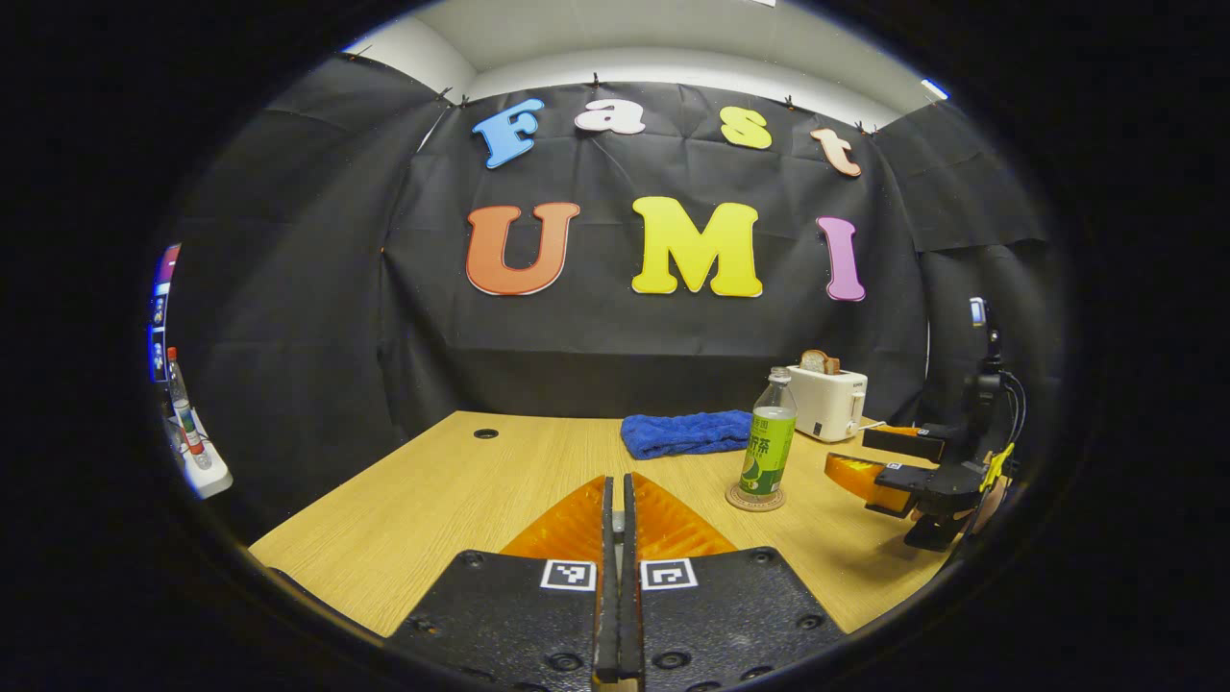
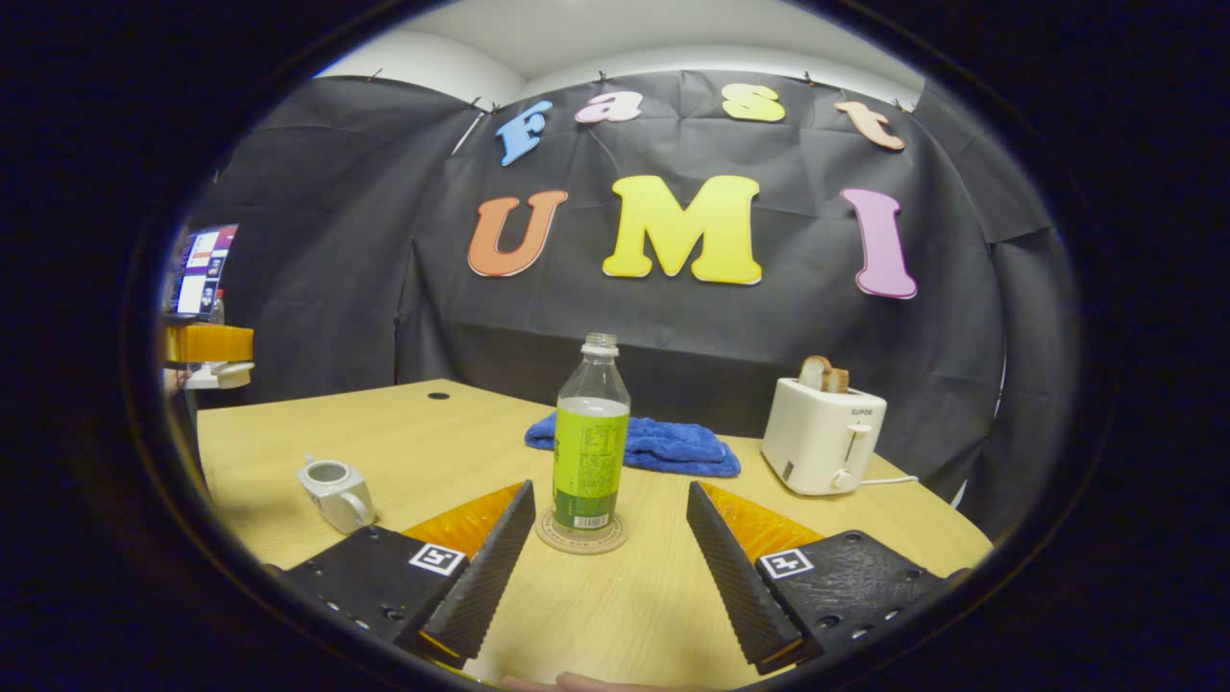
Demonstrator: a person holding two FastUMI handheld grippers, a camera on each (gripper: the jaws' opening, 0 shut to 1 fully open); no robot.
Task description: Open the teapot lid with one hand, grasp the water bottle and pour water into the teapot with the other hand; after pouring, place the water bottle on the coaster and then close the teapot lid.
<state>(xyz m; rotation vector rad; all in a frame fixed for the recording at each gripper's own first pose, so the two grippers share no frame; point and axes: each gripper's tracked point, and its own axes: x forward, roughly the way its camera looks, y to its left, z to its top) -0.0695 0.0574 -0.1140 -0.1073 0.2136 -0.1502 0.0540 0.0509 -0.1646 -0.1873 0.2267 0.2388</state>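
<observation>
A: Where is the bottle (image 2: 591, 447) standing right now?

B: It is standing upright on the coaster (image 2: 580, 531), mid-table, with no cap on it. The right gripper (image 2: 610, 538) is hanging just short of it with its fingers spread wide, one to either side and neither touching.

A: And the teapot (image 2: 335, 492)?

B: It is sitting well to the left of the bottle, and its top is looking open; I cannot make out the lid anywhere. The left gripper (image 1: 618, 514) is pointing over bare table with its fingers pressed together, and I am seeing nothing between them.

A: How is that bottle going to handle?

B: I am judging it as thin plastic, fairly light, and likely to dent under a hard squeeze. Uncapped, it is going to spill if tipped. The labelled middle is looking like the safest place to take it. The teapot is looking like glazed ware, so slippery and breakable.
</observation>
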